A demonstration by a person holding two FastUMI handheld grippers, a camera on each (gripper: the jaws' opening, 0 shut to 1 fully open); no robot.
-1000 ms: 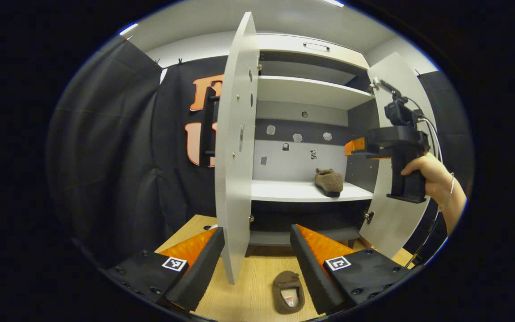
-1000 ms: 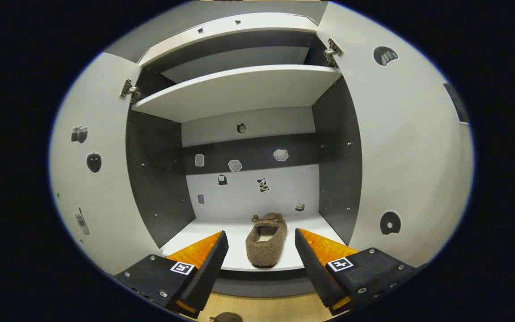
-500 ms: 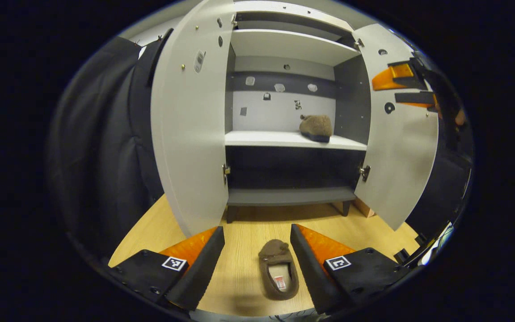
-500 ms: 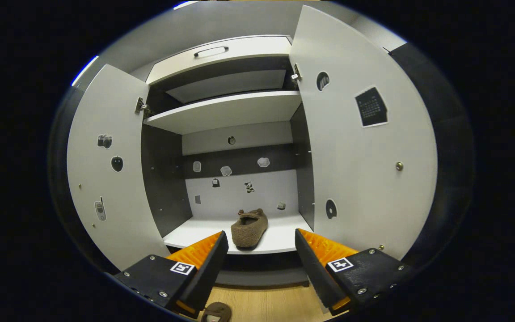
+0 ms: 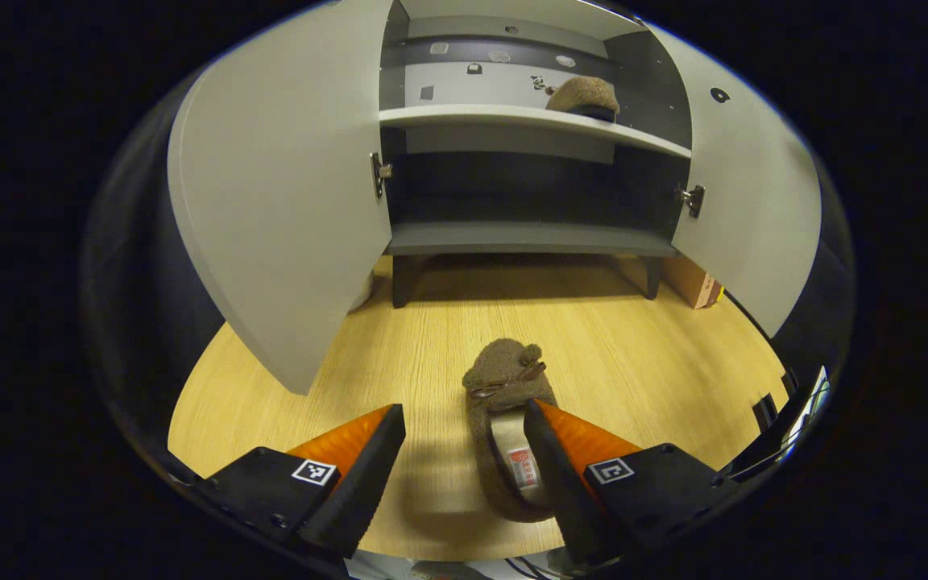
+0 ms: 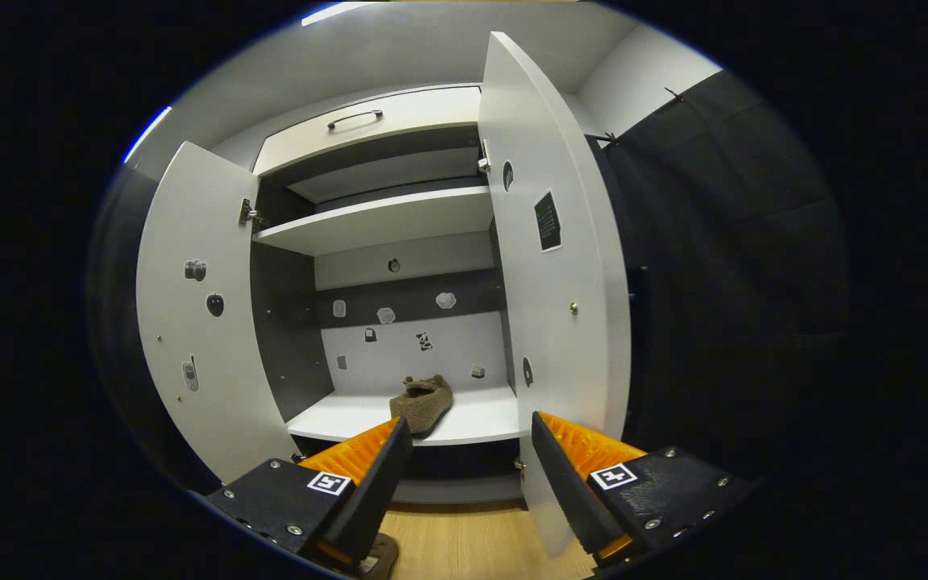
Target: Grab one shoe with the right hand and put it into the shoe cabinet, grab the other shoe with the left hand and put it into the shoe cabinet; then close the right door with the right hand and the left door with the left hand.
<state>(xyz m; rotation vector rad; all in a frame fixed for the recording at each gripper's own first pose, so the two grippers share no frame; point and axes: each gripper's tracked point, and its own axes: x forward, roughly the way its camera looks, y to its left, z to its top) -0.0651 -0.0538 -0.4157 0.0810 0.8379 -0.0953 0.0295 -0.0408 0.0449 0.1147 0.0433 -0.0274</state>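
Observation:
A brown fuzzy shoe (image 5: pixel 504 419) lies on the wooden floor, toe toward the cabinet. My left gripper (image 5: pixel 464 459) hangs open just above it, and the shoe's heel end sits against the right finger. The other brown shoe (image 5: pixel 583 97) rests on the white middle shelf (image 5: pixel 464 117) of the shoe cabinet, also seen as the shoe (image 6: pixel 422 401) in the right gripper view. My right gripper (image 6: pixel 468 475) is open and empty, back from the cabinet, in line with the edge of the open right door (image 6: pixel 548 322). The left door (image 5: pixel 287 201) stands open too.
The cabinet has a dark bottom shelf (image 5: pixel 524 239) on short legs, a white upper shelf (image 6: pixel 375 221) and a top drawer with a handle (image 6: pixel 355 118). A small cardboard box (image 5: pixel 693 283) sits by its right leg. Black cloth wall (image 6: pixel 714 282) lies right of the cabinet.
My left gripper has tilted down and dropped toward the floor shoe, which now lies between its fingers. My right gripper has pulled back from the shelf and swung to the right.

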